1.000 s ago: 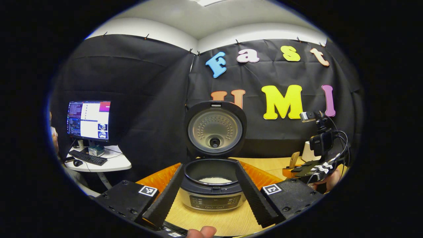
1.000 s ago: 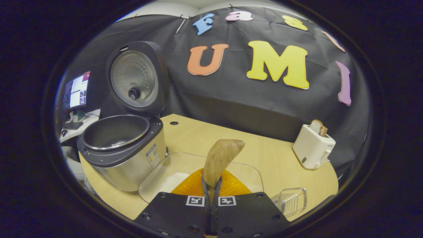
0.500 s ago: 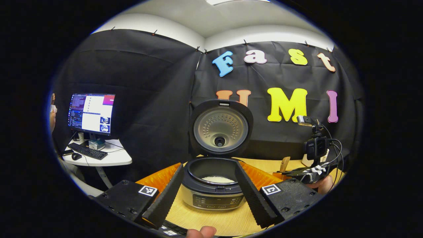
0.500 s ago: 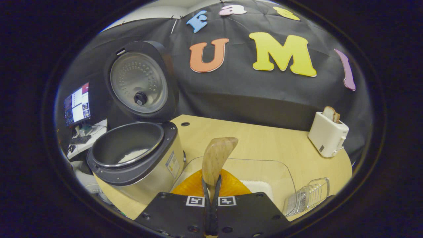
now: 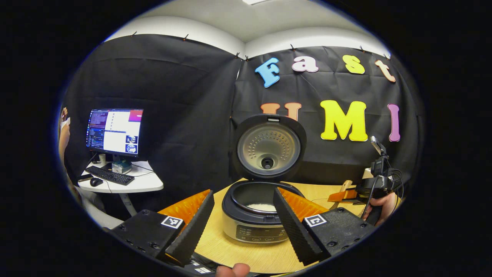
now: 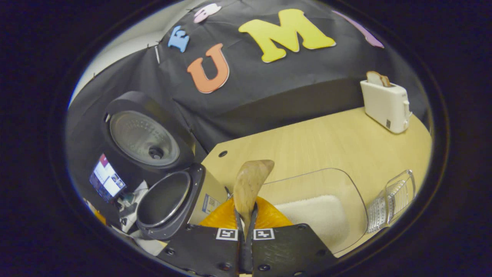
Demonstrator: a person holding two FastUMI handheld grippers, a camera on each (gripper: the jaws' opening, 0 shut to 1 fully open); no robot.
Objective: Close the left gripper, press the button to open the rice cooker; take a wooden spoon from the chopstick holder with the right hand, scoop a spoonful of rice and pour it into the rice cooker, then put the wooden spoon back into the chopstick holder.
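Rice cooker [image 5: 256, 215] on table [image 6: 307, 150], lid [image 5: 268, 147] raised, rice in pot. Left gripper [image 5: 242, 221] spread wide before cooker, holding nothing. Right gripper [image 6: 246, 227] clamped on wooden spoon [image 6: 249, 184], tilted over clear tray [image 6: 326, 215] of rice beside cooker.

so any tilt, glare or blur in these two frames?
Left gripper view: level and sharp, fisheye bends the walls, monitor screen glows bright. Right gripper view: horizon rolled, so rice cooker and toaster lean; wooden spoon sharp.
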